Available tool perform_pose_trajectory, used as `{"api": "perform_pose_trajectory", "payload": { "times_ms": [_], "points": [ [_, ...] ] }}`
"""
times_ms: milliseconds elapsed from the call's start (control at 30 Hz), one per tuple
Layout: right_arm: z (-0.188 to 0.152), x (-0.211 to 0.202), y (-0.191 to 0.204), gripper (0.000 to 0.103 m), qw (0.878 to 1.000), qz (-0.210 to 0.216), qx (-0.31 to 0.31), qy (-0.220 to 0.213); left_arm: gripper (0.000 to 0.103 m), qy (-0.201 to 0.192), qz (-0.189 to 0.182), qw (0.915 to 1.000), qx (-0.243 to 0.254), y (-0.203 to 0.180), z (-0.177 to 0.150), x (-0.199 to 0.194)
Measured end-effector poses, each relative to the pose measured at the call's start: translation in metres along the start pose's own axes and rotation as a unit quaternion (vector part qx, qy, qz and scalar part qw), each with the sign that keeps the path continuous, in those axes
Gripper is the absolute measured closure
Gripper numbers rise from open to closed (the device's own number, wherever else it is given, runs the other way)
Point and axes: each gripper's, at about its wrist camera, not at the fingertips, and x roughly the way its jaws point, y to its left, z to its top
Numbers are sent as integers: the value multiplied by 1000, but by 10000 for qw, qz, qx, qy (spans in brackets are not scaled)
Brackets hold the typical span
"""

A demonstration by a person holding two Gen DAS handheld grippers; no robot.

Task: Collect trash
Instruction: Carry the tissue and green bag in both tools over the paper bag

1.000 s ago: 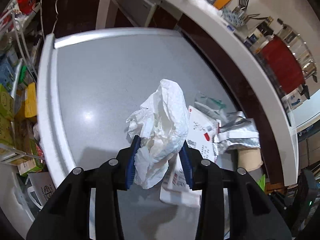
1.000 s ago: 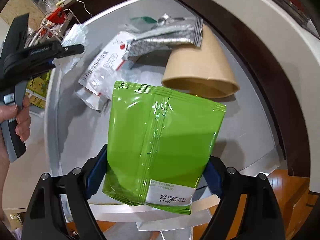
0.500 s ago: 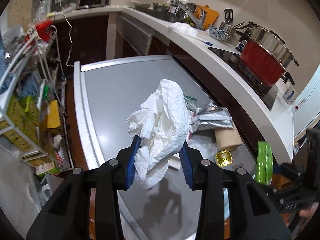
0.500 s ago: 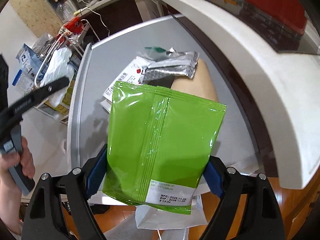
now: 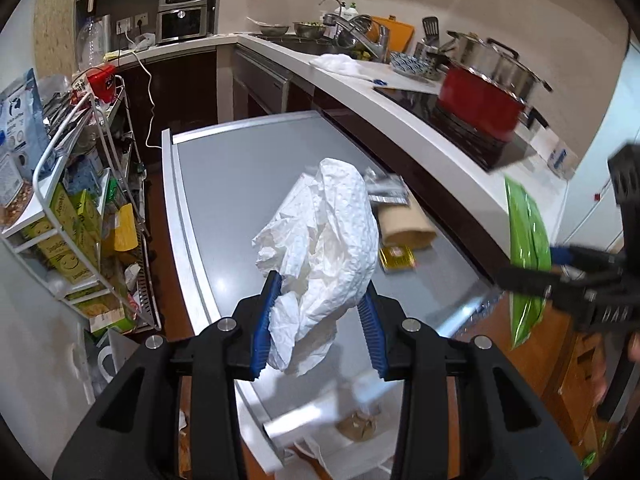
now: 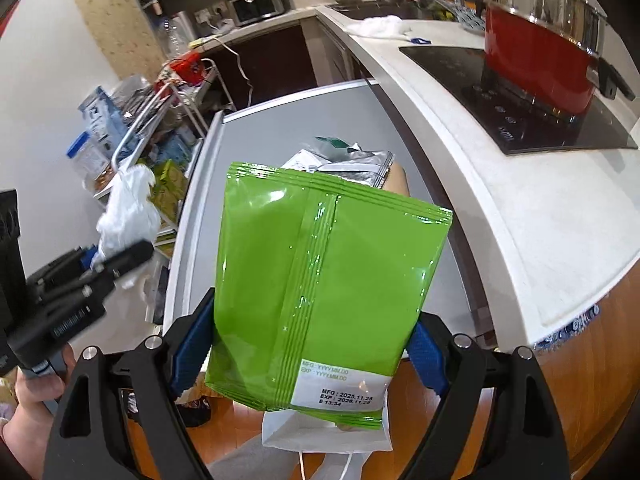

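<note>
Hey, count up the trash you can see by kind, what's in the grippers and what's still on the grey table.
Crumpled paper towel: 1
Green pouch: 1
Silver foil packet: 1
Paper cup: 1
Gold wrapper: 1
White packet: 1
Total: 6

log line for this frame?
left claw: shut on tissue | right claw: shut on pouch | both lifted off table
</note>
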Motion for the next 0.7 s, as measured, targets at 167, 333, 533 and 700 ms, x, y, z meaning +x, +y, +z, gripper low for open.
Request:
{"api": "perform_pose_trajectory", "payload": {
  "times_ms": [167,333,533,700],
  "points": [
    [-21,-16,2,20,9997,46,-222,88,63,119,83,9998,145,-17,-30,-19],
    [-53,-25,-1,20,9981,12,-486,375,63,315,76,9993,210,-30,-60,-30],
    [-88,-23,-4,21,9950,-1,-619,784,63,624,-6,9977,268,-44,-95,-36],
    [-113,-13,-2,20,9907,32,-765,1121,63,868,-113,9956,330,-52,-117,-31]
  ]
}}
